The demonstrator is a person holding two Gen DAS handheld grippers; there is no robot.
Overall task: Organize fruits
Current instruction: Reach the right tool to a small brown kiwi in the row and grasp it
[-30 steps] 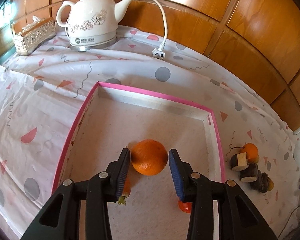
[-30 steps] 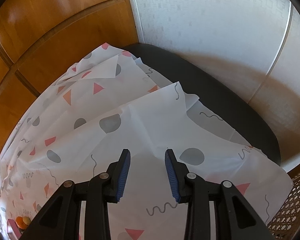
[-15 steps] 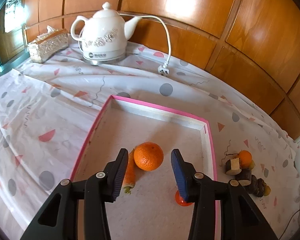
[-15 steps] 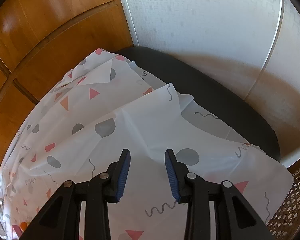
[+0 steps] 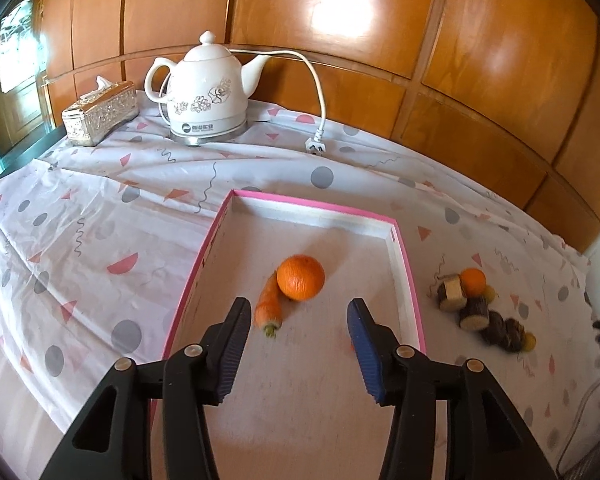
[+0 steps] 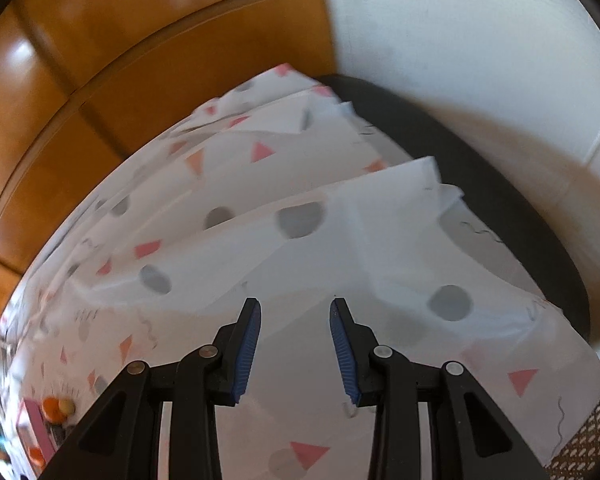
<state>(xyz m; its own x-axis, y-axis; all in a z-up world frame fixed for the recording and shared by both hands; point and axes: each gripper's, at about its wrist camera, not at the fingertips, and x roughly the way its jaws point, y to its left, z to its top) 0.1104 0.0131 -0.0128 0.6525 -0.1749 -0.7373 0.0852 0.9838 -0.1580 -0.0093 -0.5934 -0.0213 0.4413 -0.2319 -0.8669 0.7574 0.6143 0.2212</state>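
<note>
Only in the left wrist view was the pink-rimmed tray (image 5: 406, 264) seen whole, with an orange (image 5: 300, 277) and a carrot (image 5: 269, 304) lying on its white floor. The two were touching, the carrot just to the left of the orange. The carrot's long axis ran up and down the picture, slightly tilted, with its green stub end turned toward the camera and its narrow end pointing away toward the far rim. A small red-orange thing was largely hidden behind the right finger and could not be identified. The left gripper (image 5: 298, 312) was held above the tray with its jaws standing moderately apart; they had just been opening, and nothing was between them, the orange lying beyond the fingertips. To the right of the tray, on the patterned tablecloth (image 5: 100, 240), a cluster of wooden log pieces (image 5: 472, 312) and a second small orange (image 5: 473, 281) were seen. A white kettle (image 5: 206, 92) and a tissue box (image 5: 100, 112) stood at the back against the wood panelling.

In the right wrist view, mostly blurred tablecloth (image 6: 340, 240), a dark tabletop edge (image 6: 520, 208) and a white wall were shown; the tray appeared only as a pink sliver at the lower left corner. The right gripper (image 6: 296, 308) was seen with its jaws narrowly apart and nothing held between them.
</note>
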